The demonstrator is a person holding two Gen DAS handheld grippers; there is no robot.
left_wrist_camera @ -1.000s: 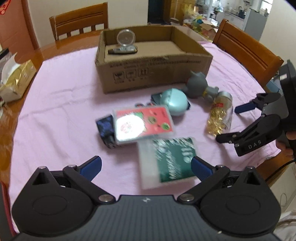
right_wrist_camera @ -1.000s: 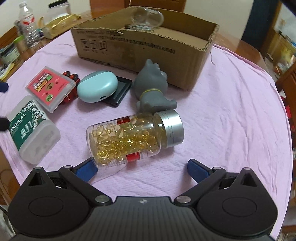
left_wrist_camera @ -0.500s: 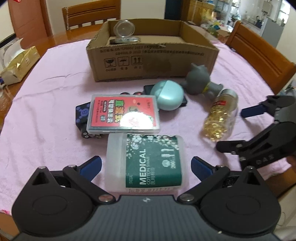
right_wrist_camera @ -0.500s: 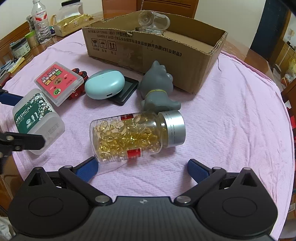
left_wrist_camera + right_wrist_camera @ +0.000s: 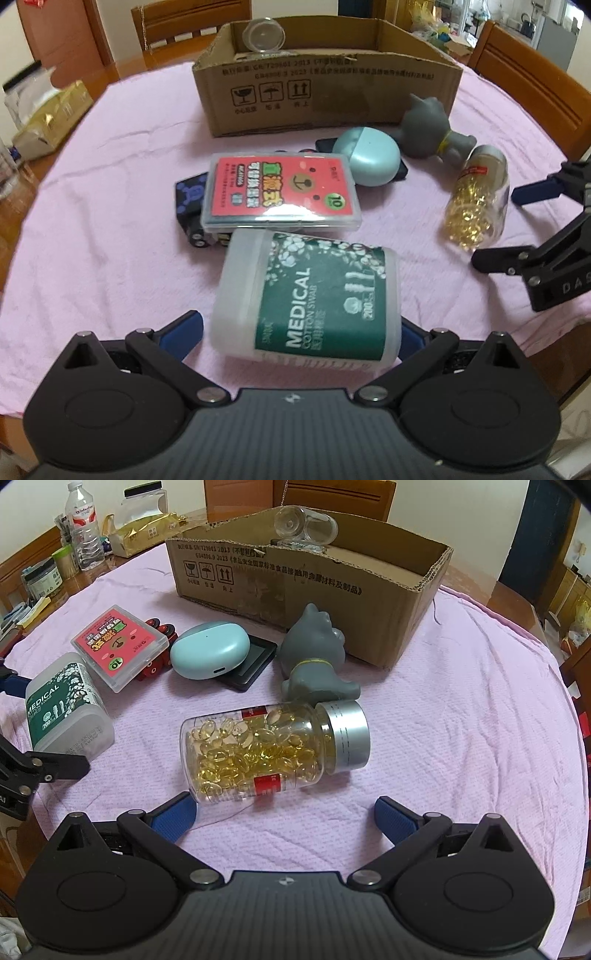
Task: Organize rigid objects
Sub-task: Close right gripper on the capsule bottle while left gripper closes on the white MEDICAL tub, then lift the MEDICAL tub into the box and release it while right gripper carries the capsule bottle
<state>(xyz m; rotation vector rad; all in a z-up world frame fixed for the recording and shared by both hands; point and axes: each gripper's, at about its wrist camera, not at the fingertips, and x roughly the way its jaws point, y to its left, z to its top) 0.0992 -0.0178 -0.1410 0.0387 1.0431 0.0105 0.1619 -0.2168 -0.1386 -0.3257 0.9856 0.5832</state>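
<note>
A white cotton swab box (image 5: 306, 299) with a green "MEDICAL" label lies on the pink cloth. Its near end sits between the fingers of my open left gripper (image 5: 299, 332), with a small gap at the left pad. Beyond it are a red card case (image 5: 280, 190), a teal earbud case (image 5: 369, 158) and a grey toy (image 5: 428, 129). A clear bottle of gold capsules (image 5: 258, 753) lies on its side just ahead of my open right gripper (image 5: 284, 814), its base near the left finger. The cardboard box (image 5: 295, 579) behind holds a clear jar (image 5: 306, 526).
A black patterned block (image 5: 190, 199) and a flat black item (image 5: 255, 664) lie under the cases. A gold tissue pack (image 5: 51, 122), a water bottle (image 5: 86, 535) and jars stand at the table's left. Wooden chairs (image 5: 532, 85) ring the table. The cloth's near edge is close.
My left gripper has moved down and forward until the cotton swab box lies between its fingers. My right gripper has edged nearer the capsule bottle. Both stay open.
</note>
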